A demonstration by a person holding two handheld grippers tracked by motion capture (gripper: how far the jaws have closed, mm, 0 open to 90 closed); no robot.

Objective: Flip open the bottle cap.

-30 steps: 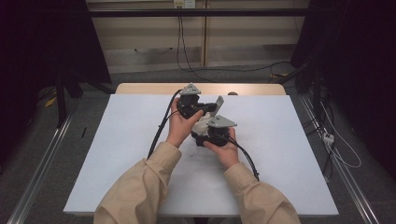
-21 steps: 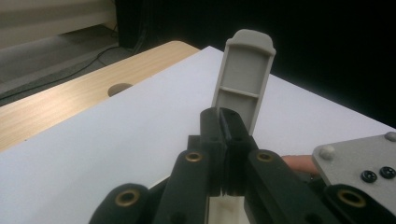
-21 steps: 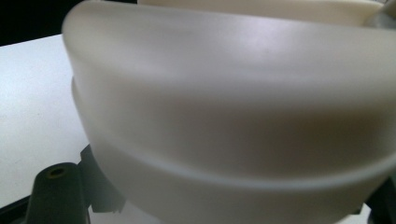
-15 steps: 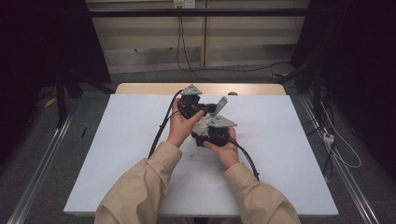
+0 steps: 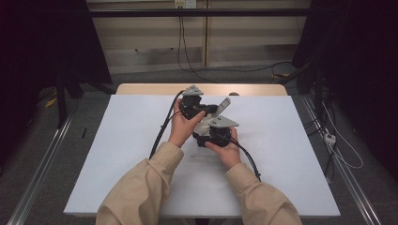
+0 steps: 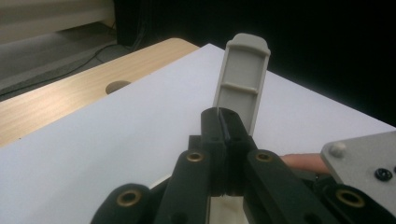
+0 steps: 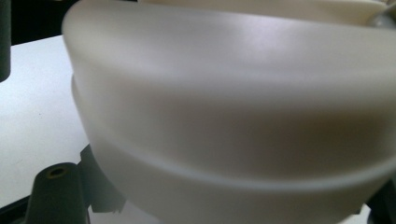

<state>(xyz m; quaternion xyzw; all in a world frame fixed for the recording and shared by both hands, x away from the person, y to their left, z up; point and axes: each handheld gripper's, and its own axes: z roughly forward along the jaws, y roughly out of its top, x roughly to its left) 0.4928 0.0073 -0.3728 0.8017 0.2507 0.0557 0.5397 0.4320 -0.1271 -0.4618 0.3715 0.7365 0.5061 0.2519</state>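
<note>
The person's two hands meet over the middle of the white table. My left gripper is shut, its black jaws pinched on the bottom edge of a flat grey ribbed tab that stands up and tilts away; the tab slants up to the right. My right gripper sits just in front, with a grey plate on top, and is shut on a rounded white container. One of its black fingers pokes out under the container at lower left. Where tab and container join is hidden.
A wooden strip with a round hole runs along the table's far edge. Black cables trail from both grippers toward the person. Metal rails flank the table, and loose cables lie on the floor at right.
</note>
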